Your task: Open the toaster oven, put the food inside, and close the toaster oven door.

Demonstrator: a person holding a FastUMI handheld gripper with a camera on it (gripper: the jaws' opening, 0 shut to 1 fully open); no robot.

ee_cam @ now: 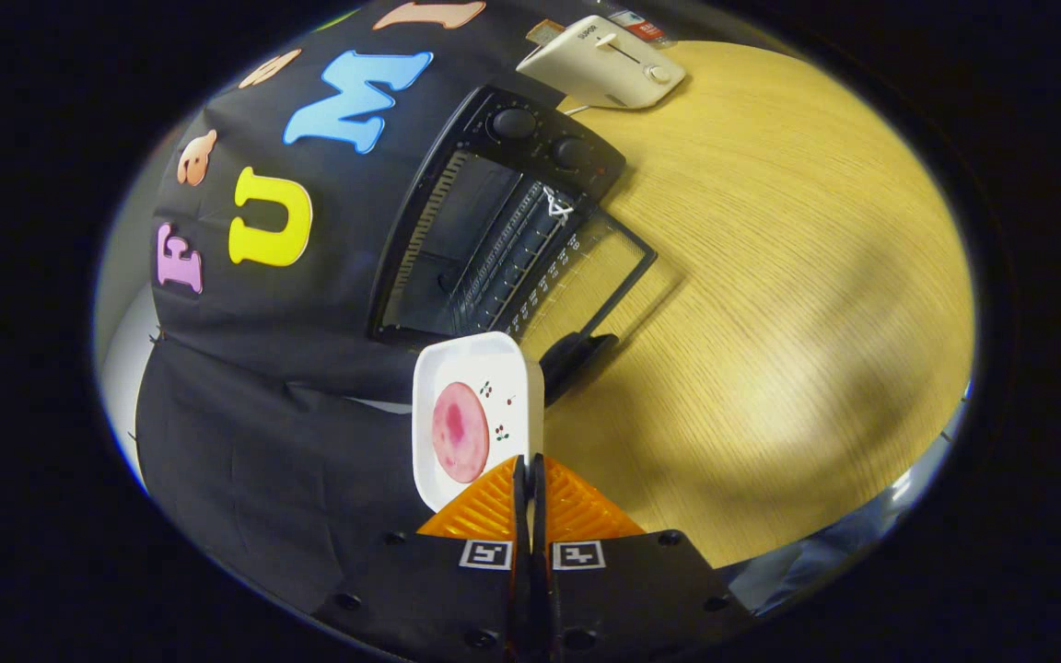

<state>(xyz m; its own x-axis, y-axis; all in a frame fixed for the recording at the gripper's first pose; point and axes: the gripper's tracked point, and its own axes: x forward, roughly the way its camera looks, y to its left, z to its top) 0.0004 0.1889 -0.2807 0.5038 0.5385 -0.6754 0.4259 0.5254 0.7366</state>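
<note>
The tongs point(530, 470) pinch the rim of a white square plate point(471, 368) bearing a pink round slice point(460, 431), so it can be carried. Beyond them the black toaster oven point(494, 230) stands with its glass door point(586, 276) dropped open, ready to receive it.

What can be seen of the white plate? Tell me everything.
The white plate is a rounded-square dish with a raised rim, glossy like ceramic or plastic, printed with small cherries. A round pink slice of food lies on it. The gripper is shut on its near edge, holding it tilted in the air, just ahead of the fingers, before the open toaster oven, whose door hangs down.
</note>
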